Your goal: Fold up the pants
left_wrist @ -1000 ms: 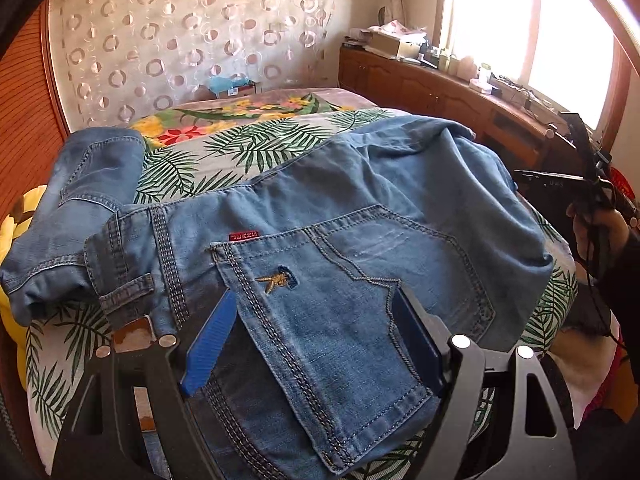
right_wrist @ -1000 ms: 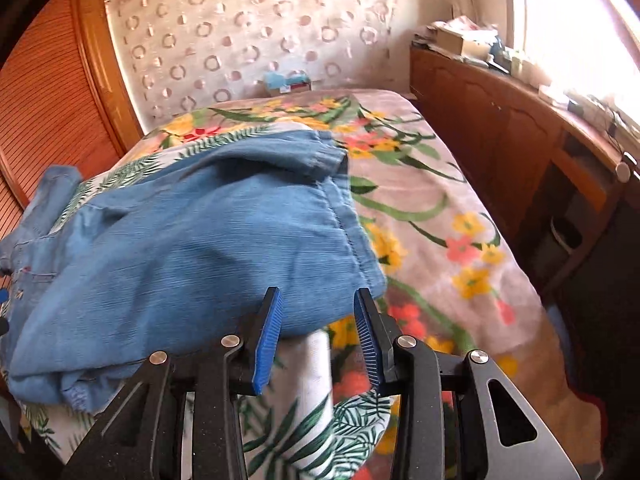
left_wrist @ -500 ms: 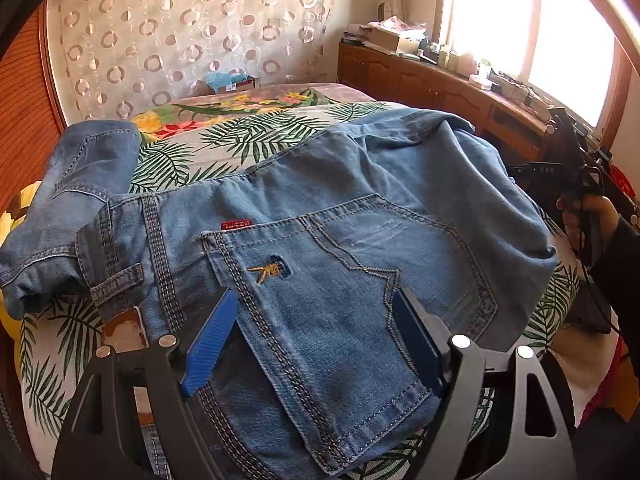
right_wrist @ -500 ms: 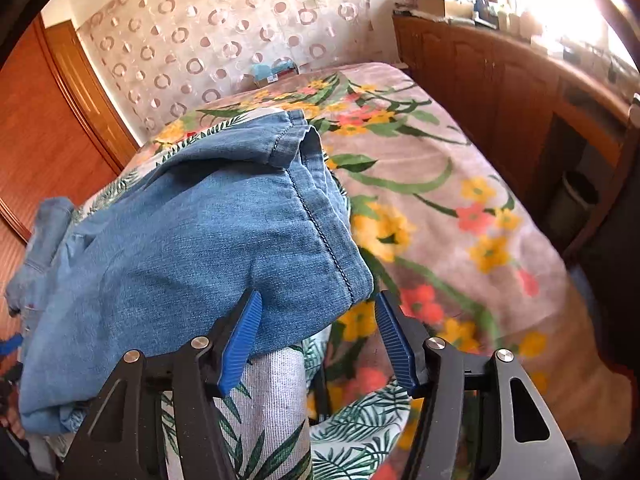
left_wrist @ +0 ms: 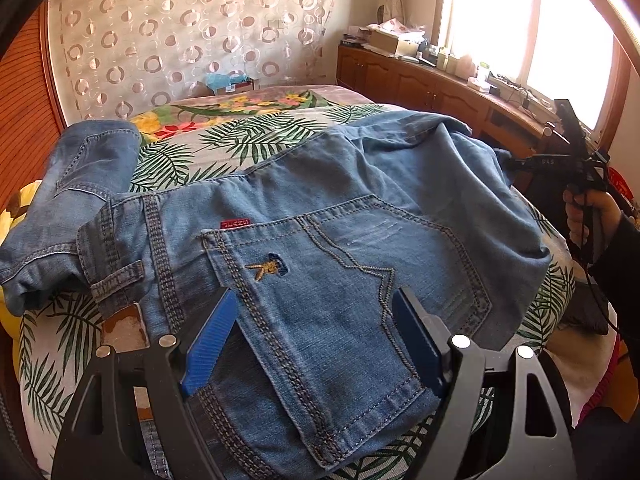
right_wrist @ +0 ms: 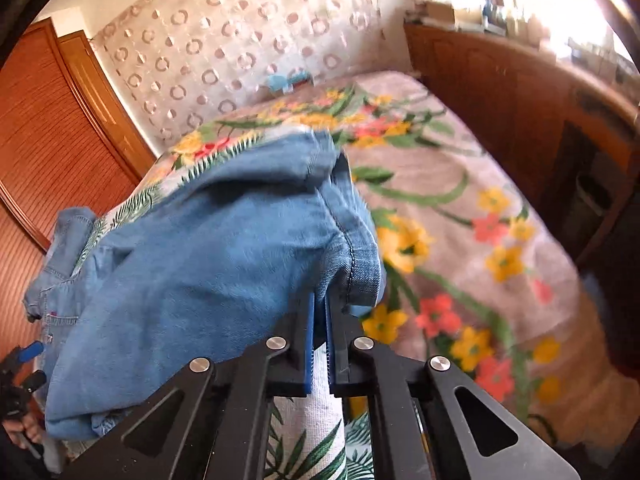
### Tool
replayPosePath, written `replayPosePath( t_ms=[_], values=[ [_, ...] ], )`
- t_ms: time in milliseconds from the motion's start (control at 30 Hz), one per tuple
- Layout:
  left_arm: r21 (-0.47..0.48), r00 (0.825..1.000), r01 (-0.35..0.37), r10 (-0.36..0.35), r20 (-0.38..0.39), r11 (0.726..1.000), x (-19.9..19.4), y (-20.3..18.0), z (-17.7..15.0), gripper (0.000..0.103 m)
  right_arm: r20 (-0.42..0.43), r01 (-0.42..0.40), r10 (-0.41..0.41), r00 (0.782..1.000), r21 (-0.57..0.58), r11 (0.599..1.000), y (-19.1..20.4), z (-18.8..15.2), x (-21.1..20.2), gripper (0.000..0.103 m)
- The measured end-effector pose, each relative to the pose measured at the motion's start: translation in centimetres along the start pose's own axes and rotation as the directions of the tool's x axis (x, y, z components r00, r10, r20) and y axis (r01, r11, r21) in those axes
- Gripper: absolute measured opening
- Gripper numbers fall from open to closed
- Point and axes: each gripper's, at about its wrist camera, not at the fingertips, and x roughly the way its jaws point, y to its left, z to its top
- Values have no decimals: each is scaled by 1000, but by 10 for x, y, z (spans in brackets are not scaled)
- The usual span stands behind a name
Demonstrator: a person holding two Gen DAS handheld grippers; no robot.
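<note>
Blue denim pants (left_wrist: 320, 208) lie spread on the bed (left_wrist: 224, 140), seat and back pocket facing up. My left gripper (left_wrist: 312, 320) is open wide at the waist end. The pocket area lies between its blue pads (left_wrist: 208, 344), which do not pinch it. In the right wrist view, my right gripper (right_wrist: 319, 300) is shut on the hem (right_wrist: 356, 248) of the folded leg end of the pants (right_wrist: 208, 264). A hand (left_wrist: 580, 208) holds that gripper at the right edge of the left wrist view. The left gripper (right_wrist: 24, 360) shows small at the lower left.
The bed has a floral and palm-leaf cover (right_wrist: 460, 240). A wooden cabinet (left_wrist: 420, 80) with clutter runs under the bright window on the right. Wooden slatted doors (right_wrist: 48, 140) stand on the left. A tissue box (left_wrist: 228, 80) sits at the bed's far end.
My right gripper opened wider around the leg hem, then closed on it, bunching the hem. The left gripper and the waist end stayed as they were.
</note>
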Motion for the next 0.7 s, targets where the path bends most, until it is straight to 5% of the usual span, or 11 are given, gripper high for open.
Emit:
replayPosePath(
  t_ms=[400,700],
  values=[
    [-24,997,-20,22,74,1000,-39,13,5,81,151,-78,104,983,-171,982,75,34,-66,3],
    [-73,988,-58,68,137,996,-80,43,1,81,125,-246,313,942,-380,892,180,31,-89,3]
  ],
)
